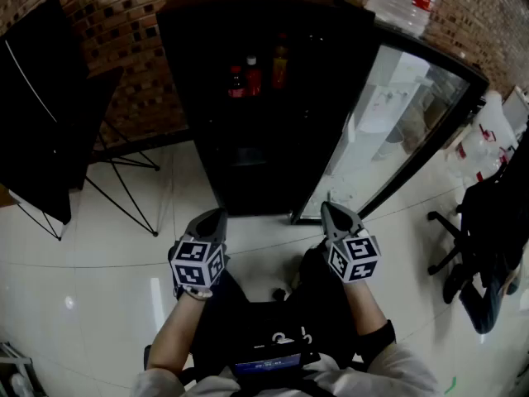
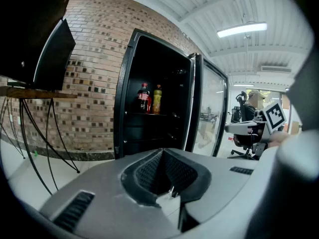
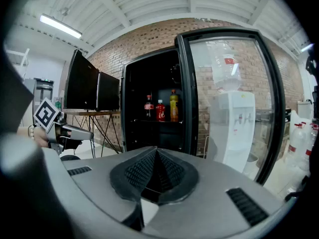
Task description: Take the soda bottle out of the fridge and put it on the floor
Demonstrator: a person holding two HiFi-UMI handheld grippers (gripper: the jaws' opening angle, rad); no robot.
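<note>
At 12 o'clock fridge (image 1: 207,73) standing open, soda bottle (image 1: 236,82) on its shelf, left tongs (image 1: 212,217) and right tongs (image 1: 332,212) both closed tight, nothing held, above floor (image 1: 99,288)

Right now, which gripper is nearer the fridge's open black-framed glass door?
Right. The right gripper is close before the glass door; the left gripper is farther off, leftwards.

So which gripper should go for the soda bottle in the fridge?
Left, marginally. The soda bottle stands leftmost in the row, more in line with the left gripper; the right gripper sits by the open door. Both grippers' jaws are shut, empty.
</note>
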